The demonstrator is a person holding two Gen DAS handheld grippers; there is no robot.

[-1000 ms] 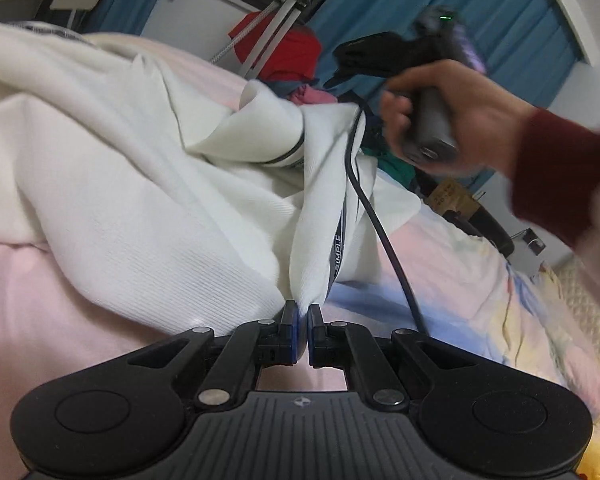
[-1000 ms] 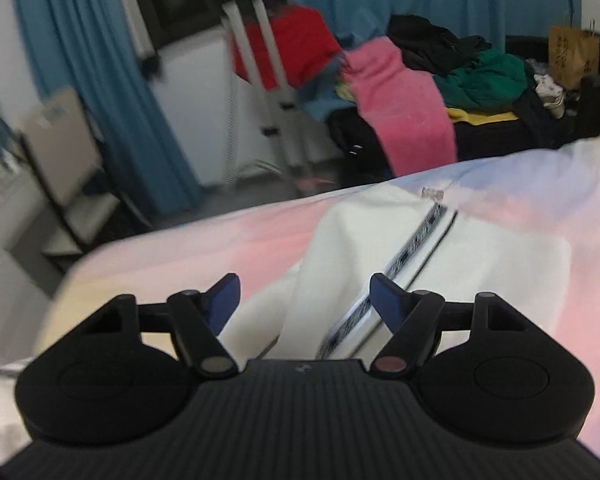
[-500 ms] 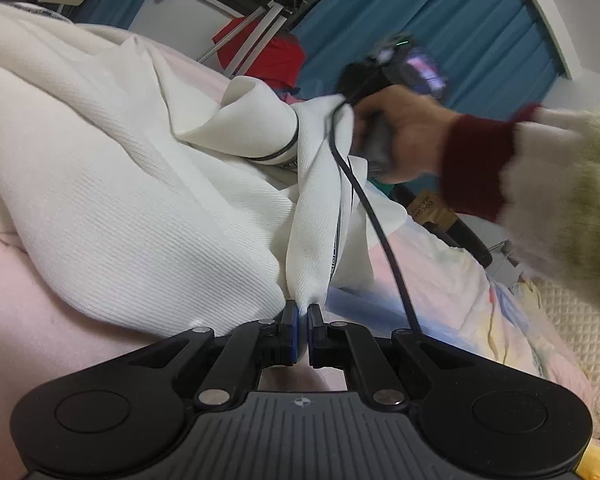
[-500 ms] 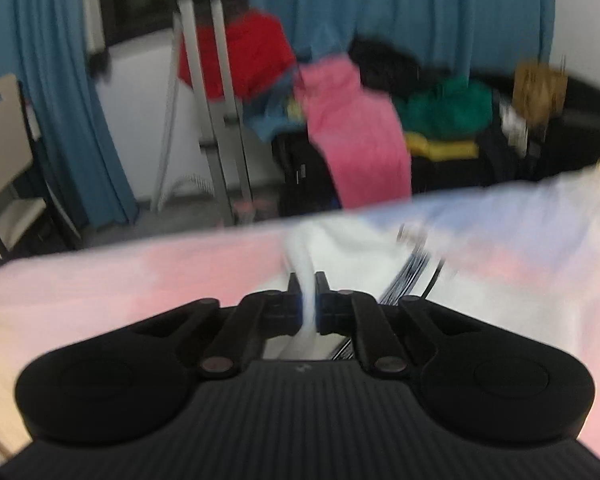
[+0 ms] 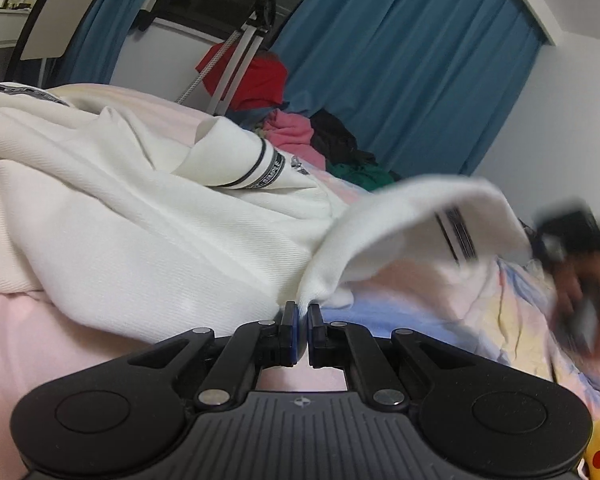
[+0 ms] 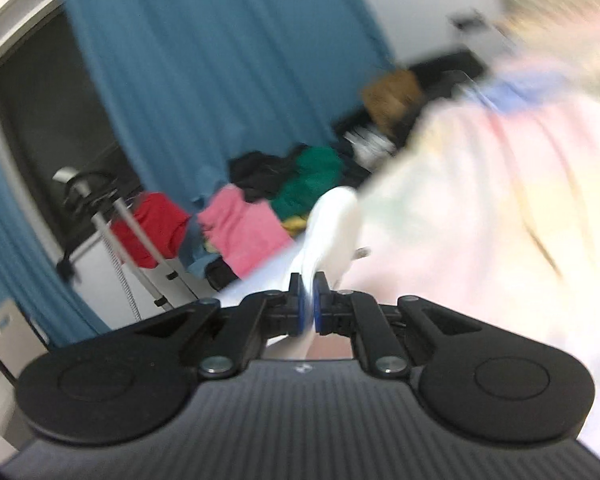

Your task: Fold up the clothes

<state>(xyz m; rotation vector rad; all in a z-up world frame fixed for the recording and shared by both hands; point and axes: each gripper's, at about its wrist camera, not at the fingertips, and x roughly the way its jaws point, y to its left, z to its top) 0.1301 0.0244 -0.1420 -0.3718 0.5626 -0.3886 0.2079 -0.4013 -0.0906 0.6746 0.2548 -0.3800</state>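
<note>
- Heaped white garment [image 5: 112,216] fills the left and middle of the bed [image 5: 24,332]; no flat path there.
- Its lifted white flap [image 5: 415,216] arches over the near right, leaving a low gap above the pastel sheet.
- Far side: tripod [image 5: 244,52] and clothes pile [image 5: 296,132] block passage.
- Near left, bare pink sheet lies open.

The white garment [image 5: 148,240] is a soft, finely ribbed knit cloth with a matt surface and woven black striped trim. It lies on a smooth pastel cotton bed sheet [image 5: 451,300]. Both tongs are matt black plastic, the left tongs [image 5: 303,314] and right tongs [image 6: 308,296] alike, with blue rubbery pads [image 5: 296,320].
</note>
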